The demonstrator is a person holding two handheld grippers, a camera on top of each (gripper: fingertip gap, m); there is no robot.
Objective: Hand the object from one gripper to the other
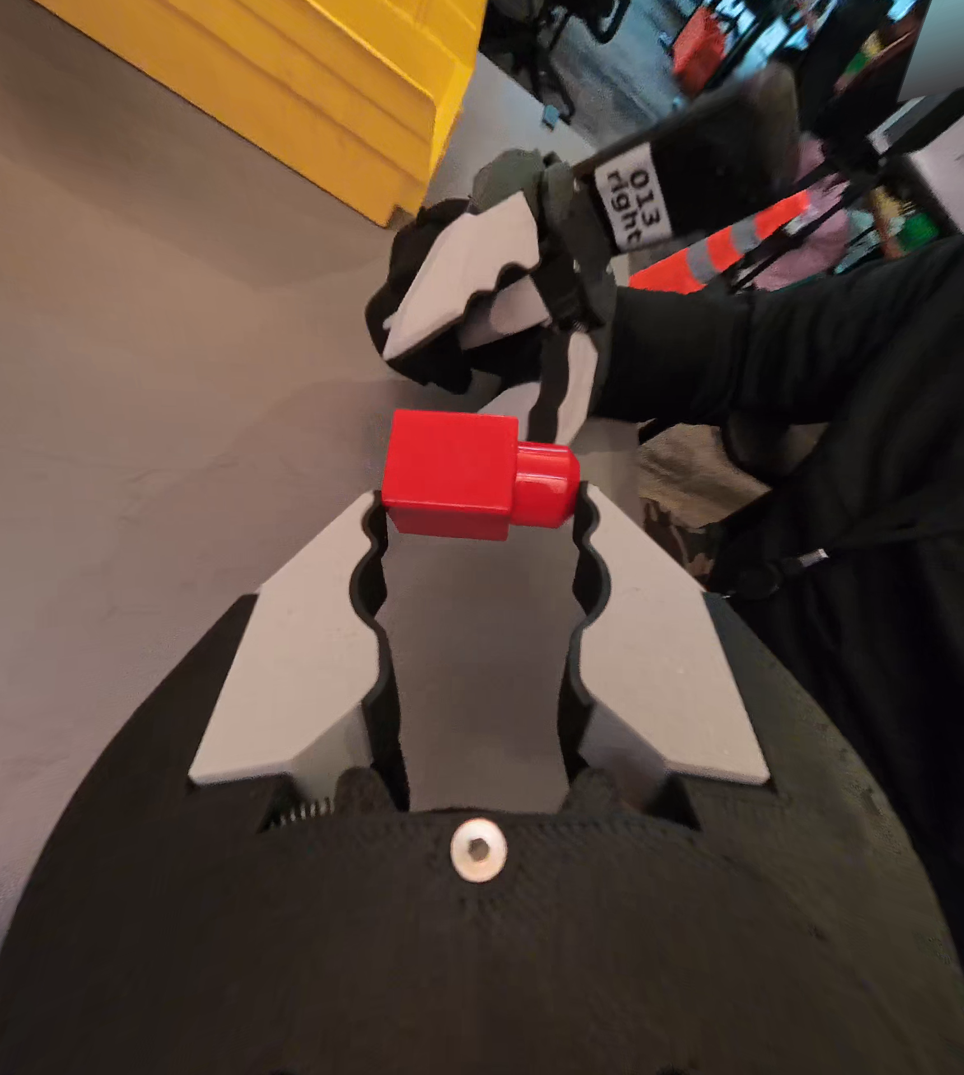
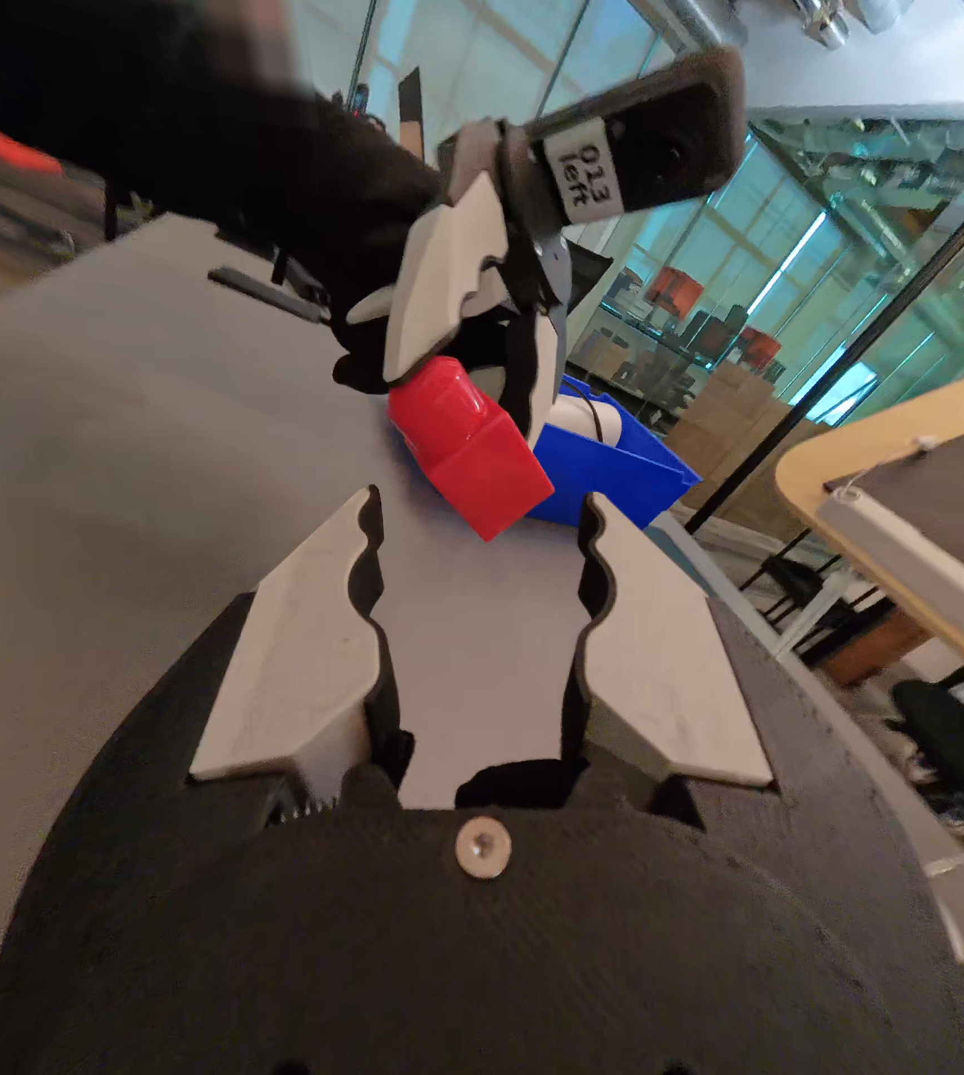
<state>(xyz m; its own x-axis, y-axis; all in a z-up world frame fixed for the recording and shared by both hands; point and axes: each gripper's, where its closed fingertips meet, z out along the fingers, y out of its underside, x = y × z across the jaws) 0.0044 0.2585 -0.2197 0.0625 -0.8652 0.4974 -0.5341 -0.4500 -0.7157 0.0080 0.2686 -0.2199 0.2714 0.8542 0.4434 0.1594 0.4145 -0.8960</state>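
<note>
Left gripper [image 1: 479, 494] jaws clamp red block [image 1: 456, 474]; right gripper [image 2: 479, 506] agape.

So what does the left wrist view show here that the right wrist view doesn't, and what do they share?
Only the left wrist view shows the yellow bin on the grey table, an orange cone in the background, and the stud of the red block pointing to the right. Only the right wrist view shows the blue bin behind the block and a wooden-edged table at right. Both show the red block held at the tips of the left gripper, and the right gripper open and empty, not yet on the block.
</note>
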